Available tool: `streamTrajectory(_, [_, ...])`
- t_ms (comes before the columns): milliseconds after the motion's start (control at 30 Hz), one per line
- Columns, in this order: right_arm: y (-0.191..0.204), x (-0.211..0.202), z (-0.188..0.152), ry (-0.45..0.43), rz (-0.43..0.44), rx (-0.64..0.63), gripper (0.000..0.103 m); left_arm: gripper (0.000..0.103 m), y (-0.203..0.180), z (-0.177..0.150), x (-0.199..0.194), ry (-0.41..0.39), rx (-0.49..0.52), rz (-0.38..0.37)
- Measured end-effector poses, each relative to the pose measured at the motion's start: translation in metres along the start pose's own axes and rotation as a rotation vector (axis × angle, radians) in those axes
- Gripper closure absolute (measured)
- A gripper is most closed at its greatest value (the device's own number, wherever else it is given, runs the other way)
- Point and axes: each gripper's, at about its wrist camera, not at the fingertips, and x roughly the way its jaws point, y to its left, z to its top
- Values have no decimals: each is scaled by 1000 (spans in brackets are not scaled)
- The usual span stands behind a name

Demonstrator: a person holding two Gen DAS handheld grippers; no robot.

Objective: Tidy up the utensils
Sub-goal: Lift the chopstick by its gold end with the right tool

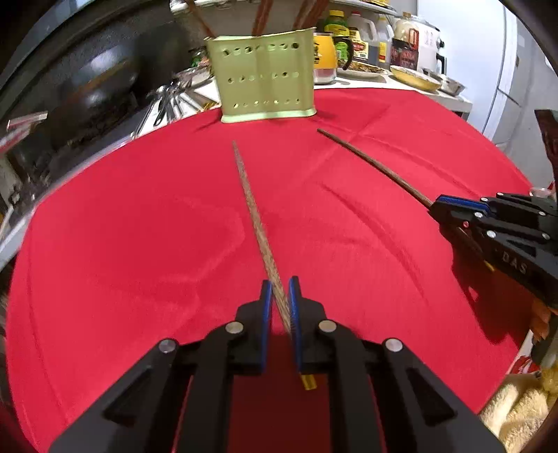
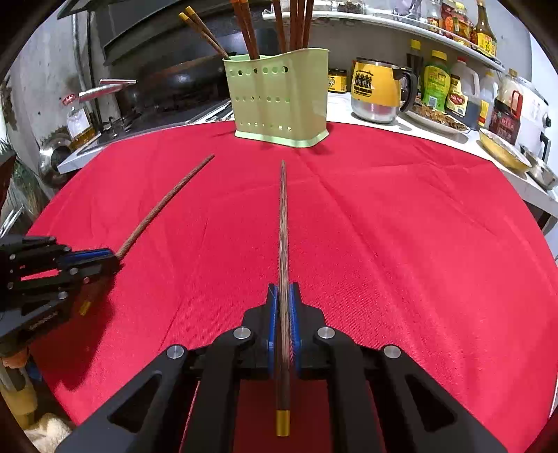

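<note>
Two brown wooden chopsticks with gold end caps are held over the red tablecloth. My left gripper is shut on one chopstick, which points toward the pale green perforated utensil holder. The right wrist view shows that gripper at the left with its chopstick. My right gripper is shut on the other chopstick, aimed at the holder. Several chopsticks stand in the holder. In the left wrist view the right gripper grips its chopstick.
Behind the holder a counter carries a yellow mug, sauce bottles, a plate of food and a yellow bowl. A black wok and metal utensils lie at the back left. A yellowish towel sits beyond the table's right edge.
</note>
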Motion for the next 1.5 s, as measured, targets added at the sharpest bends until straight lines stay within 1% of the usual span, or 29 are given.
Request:
streamTrajectory(33, [0,-1,-1,1,2,1,94,89,1,-3,-2,-2,-9,-1])
streamTrajectory(67, [0,-2,-2,3,4,0,92,85,2,-8,-5,-5,-18,-1])
streamTrajectory(100, [0,-4,-4,6,9,-1,90,80,2,-10,-7,-6,-24,0])
streamTrajectory(167, [-1,-8,-9,6,24,-2,80,79,1,-17,-12,-11,-33,7])
streamTrajectory(233, [0,-14,-15,2,32,-8,76,78,-2,-21,-14,-16,-36,6])
streamTrajectory(367, [1,-29,-33,-11,46,-21,76,78,-3,-26,-18,-24,-55,-12])
streamTrajectory(500, [3,-43,-51,-25,45,-38,76,73,-7,-30,-21,-33,-51,-25])
streamTrajectory(667, [6,-48,-57,-44,26,-44,76,73,-8,-34,-22,-38,-53,-32])
streamTrajectory(767, [3,-45,-55,-55,22,-29,78,73,-6,-35,-22,-40,-64,-43])
streamTrajectory(933, [1,-39,-52,-89,-25,-21,80,73,-7,-36,-23,-45,-68,-37])
streamTrajectory(1000, [0,-38,-52,-97,-40,-22,94,73,-9,-36,-23,-47,-61,-25])
streamTrajectory(1033, [0,-38,-51,-97,-38,-20,96,73,-11,-36,-23,-47,-53,-13])
streamTrajectory(1067, [0,-38,-51,-96,-40,-24,96,73,-13,-36,-23,-46,-46,-6])
streamTrajectory(1100, [1,-38,-51,-96,-40,-28,96,73,-15,-36,-22,-45,-38,3])
streamTrajectory(1133, [1,-38,-51,-96,-39,-29,96,75,-18,-36,-22,-44,-27,19])
streamTrajectory(1200, [0,-38,-52,-97,-37,-26,96,85,-24,-35,-23,-39,-12,29])
streamTrajectory(1267, [0,-38,-52,-99,-36,-25,96,87,-26,-34,-22,-34,-2,46])
streamTrajectory(1300, [0,-38,-52,-101,-36,-26,95,88,-24,-32,-21,-30,-15,42])
streamTrajectory(1400, [-3,-39,-54,-109,-24,-5,95,94,-12,-29,-19,-27,-81,32])
streamTrajectory(1433, [-4,-39,-55,-112,-20,1,95,95,-7,-29,-18,-29,-112,17])
streamTrajectory(1500, [-4,-40,-56,-121,-17,5,95,96,-1,-29,-18,-42,-138,-6])
